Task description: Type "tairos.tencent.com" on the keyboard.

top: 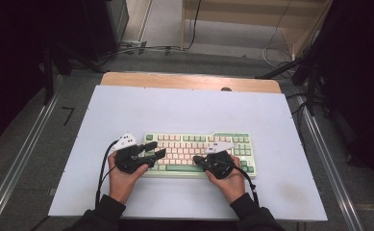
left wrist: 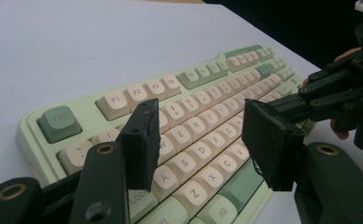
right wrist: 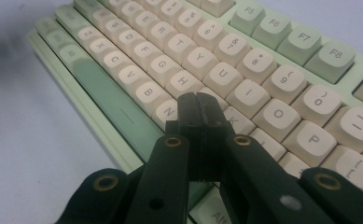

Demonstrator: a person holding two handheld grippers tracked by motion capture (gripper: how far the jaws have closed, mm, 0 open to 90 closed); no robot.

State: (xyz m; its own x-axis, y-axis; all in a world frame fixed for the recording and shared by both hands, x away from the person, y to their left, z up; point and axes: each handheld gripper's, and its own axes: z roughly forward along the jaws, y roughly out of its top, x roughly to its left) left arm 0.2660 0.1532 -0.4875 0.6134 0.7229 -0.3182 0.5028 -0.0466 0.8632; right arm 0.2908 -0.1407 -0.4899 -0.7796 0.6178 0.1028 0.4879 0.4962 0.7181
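Fig.: two hand-held grippers working over a keyboard, high view w/ both gripper views.

Keyboard is lying flat on the white table sheet, toward the near edge, roughly centred in front of the person. Pale green case, cream letter keys, darker green Esc key, fn keys and spacebar.

Left gripper is hovering over the kbd's left end, jaws standing apart w/ nothing between them; in the left gripper view the A/S/Z keys are showing through the gap. Right gripper is sitting low over the bottom rows, jaws pressed together on nothing, tip lying just at the N/M area near the spacebar. Whether the tip is actually touching a key cannot be told.

Handling (judgement): the case is looking rigid, prob. moderately heavy for its size, so it is unlikely to flex. Keycaps are smooth plastic, slippery under hard pads, and are giving way when pushed; a closed tip is suiting single-key presses, straight down on a cap's centre. Off-centre pushes are risking a slip onto a neighbour. For moving the whole kbd, the best hold is the case's side edges or front lip, one gripper per end, not the caps, which could pop off if pinched or levered.
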